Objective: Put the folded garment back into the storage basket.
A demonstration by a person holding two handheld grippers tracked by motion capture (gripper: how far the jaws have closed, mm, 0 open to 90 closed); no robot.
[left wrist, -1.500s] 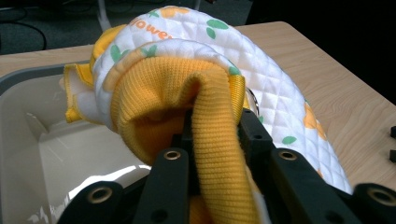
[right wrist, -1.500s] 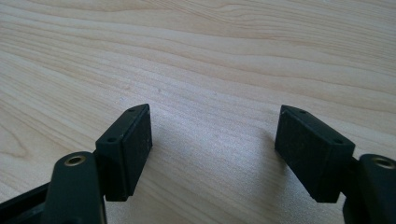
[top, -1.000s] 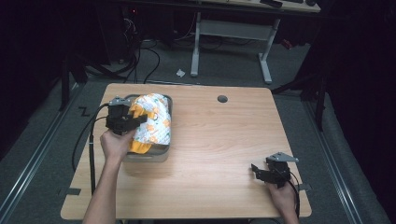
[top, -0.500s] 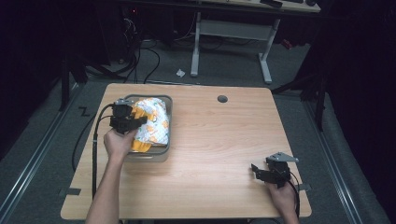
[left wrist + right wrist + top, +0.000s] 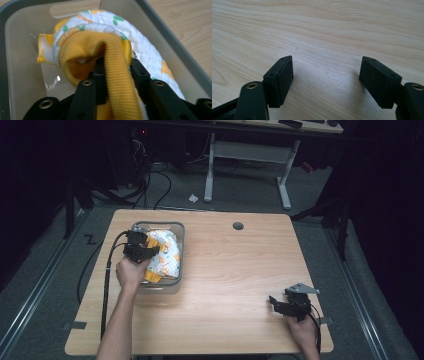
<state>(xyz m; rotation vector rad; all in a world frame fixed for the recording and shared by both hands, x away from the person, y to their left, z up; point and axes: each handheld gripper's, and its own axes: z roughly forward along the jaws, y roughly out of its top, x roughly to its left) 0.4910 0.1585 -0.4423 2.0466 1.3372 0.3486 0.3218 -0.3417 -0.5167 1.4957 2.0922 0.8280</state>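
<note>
Now easing apart, the left gripper's (image 5: 151, 251) fingers (image 5: 100, 72) have just been opening around the yellow-cuffed baby garment (image 5: 105, 50) lowered inside the grey bin (image 5: 179, 236), suggesting release, while the right gripper (image 5: 274, 301), well away from the bin, rests spread on the desk (image 5: 235, 270).

A light wooden table (image 5: 235, 270) with a round grommet hole (image 5: 238, 226) toward its twelve o'clock edge stands on grey carpet (image 5: 320, 200). Beyond it, at twelve o'clock, a white-legged desk (image 5: 247, 155) sits in deep shadow. Black cables (image 5: 150, 180) coil on the floor at eleven o'clock, near a scrap of white paper (image 5: 193, 198).
</note>
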